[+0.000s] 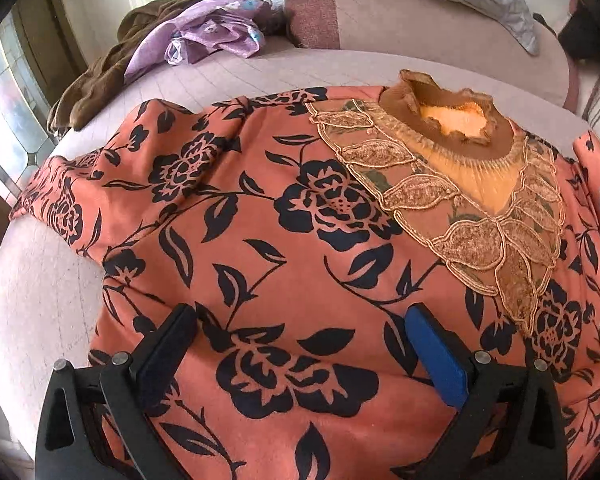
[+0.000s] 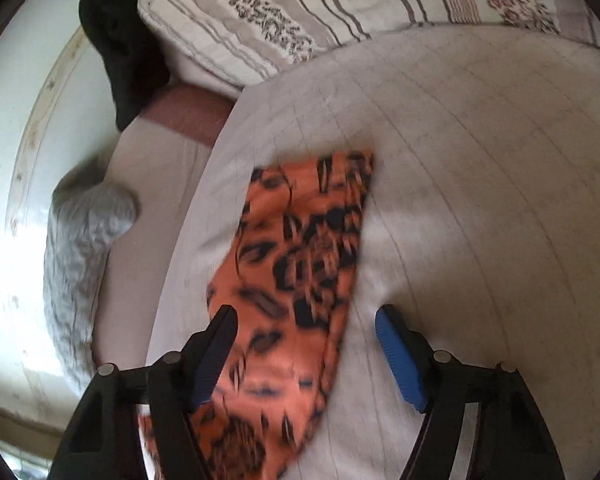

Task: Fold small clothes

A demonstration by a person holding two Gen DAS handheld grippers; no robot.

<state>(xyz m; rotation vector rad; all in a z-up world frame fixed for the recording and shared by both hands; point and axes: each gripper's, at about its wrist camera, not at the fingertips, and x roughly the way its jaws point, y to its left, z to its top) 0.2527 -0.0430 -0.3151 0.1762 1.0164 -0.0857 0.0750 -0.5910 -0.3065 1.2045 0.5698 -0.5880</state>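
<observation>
The floral top (image 1: 284,216) lies spread flat on the bed (image 2: 480,168). Both grippers are open and empty: left gripper (image 1: 300,320) above the body, right gripper (image 2: 306,322) straddling the sleeve (image 2: 300,264). Pinch the sleeve edge fully before folding it inward.

Blouse (image 1: 284,216) on bed (image 1: 40,300)

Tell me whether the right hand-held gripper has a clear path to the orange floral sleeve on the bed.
Probably yes. The right hand-held gripper is open with the orange floral sleeve lying flat between and ahead of its jaws on the bed cover; nothing lies over it.
</observation>
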